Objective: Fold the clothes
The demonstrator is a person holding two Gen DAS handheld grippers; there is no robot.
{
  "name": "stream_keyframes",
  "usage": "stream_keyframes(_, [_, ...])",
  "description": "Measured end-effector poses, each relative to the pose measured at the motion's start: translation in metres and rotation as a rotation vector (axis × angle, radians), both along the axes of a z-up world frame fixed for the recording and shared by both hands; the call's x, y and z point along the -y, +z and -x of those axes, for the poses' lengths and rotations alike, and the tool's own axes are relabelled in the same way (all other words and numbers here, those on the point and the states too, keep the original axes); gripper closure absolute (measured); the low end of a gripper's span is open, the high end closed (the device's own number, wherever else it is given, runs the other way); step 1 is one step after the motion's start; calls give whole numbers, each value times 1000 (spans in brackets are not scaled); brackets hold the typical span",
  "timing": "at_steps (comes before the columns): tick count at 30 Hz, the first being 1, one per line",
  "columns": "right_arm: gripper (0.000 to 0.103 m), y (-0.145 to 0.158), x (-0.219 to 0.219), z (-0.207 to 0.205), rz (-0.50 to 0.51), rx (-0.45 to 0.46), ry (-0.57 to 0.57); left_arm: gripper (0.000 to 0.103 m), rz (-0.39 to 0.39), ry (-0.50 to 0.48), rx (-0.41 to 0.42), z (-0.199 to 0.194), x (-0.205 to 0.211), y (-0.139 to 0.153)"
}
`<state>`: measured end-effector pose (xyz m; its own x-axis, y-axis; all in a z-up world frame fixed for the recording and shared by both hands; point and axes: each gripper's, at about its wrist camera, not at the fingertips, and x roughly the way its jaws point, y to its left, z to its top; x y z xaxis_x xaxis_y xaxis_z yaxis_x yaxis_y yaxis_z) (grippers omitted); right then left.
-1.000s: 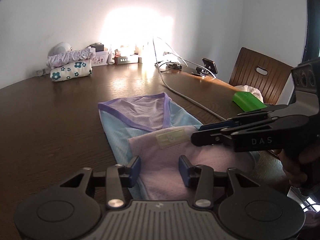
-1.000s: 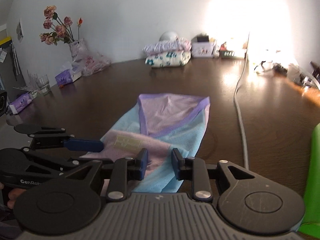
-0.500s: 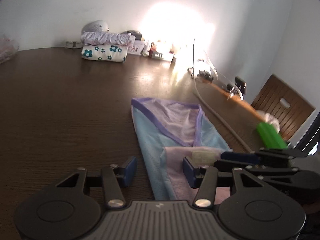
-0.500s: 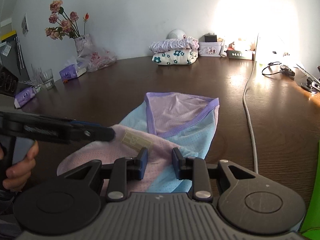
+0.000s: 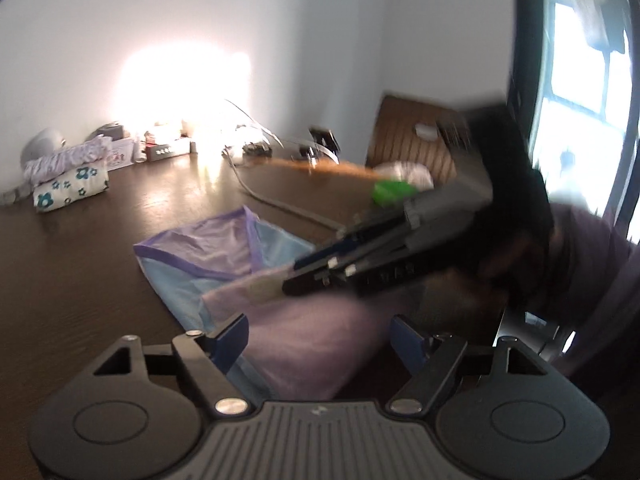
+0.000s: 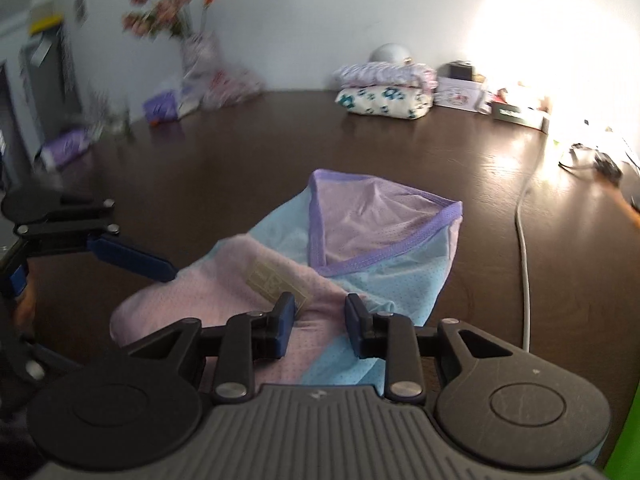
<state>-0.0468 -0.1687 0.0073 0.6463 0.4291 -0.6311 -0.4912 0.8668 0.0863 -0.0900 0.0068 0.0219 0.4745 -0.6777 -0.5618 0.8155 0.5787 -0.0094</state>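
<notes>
garment point(image 6: 360, 248) lies mid-desk, pink near end lapped over the blue. left gripper point(image 5: 318, 338) jaws wide apart over that flap; right gripper point(image 6: 320, 314) jaws part open, nothing clamped. pinch one layer only, keep edges aligned.

At the centre of the right wrist view, the garment point(image 6: 372, 248) is light blue mesh with fine dots, a pale pink-lilac panel and a purple trim band, on a dark brown wooden table point(image 6: 248, 160). Upper centre, a folded cloth point(image 6: 384, 102) is cream with teal flowers, under a white-and-lilac one point(image 6: 384, 73); the gripper pads point(image 6: 132, 258) are blue.
</notes>
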Motion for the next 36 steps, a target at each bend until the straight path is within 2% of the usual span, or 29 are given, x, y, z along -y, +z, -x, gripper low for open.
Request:
stream_keyframes(3, [75, 0, -1, 13, 24, 4, 52, 26, -74, -71, 33, 12, 10, -5])
stream_keyframes(6, [74, 0, 2, 29, -7, -7, 76, 25, -90, -133, 103, 30, 11, -4])
stream_keyframes(10, [74, 0, 4, 45, -23, -1, 92, 23, -144, -164, 191, 53, 11, -9])
stream_keyframes(14, [73, 0, 6, 59, -37, -1, 118, 22, -259, -204, 288, 73, 18, -20])
stream_keyframes(21, [71, -1, 12, 79, -83, -7, 162, 20, -351, -294, 402, 99, 23, -34])
stream_keyframes(24, [64, -1, 14, 85, -100, -9, 188, 20, -356, -327, 411, 103, 24, -44])
stream_keyframes(27, [56, 6, 20, 101, -93, 77, 262, 21, -327, -323, 385, 97, 23, -54])
stream_keyframes(28, [49, 8, 23, 106, -90, 108, 288, 21, -319, -322, 381, 95, 23, -55])
stream_keyframes(30, [31, 13, 27, 117, -83, 172, 340, 21, -306, -323, 365, 91, 22, -54])
stream_keyframes(31, [17, 16, 30, 123, -79, 204, 366, 21, -299, -325, 350, 89, 21, -52])
stream_keyframes(32, [10, 17, 30, 129, -53, 240, 404, 21, -291, -326, 334, 86, 21, -51])
stream_keyframes(34, [10, 17, 29, 141, 26, 301, 483, 21, -273, -328, 307, 82, 20, -47])
stream_keyframes(36, [13, 9, 26, 146, 89, 320, 525, 21, -258, -320, 289, 78, 18, -45])
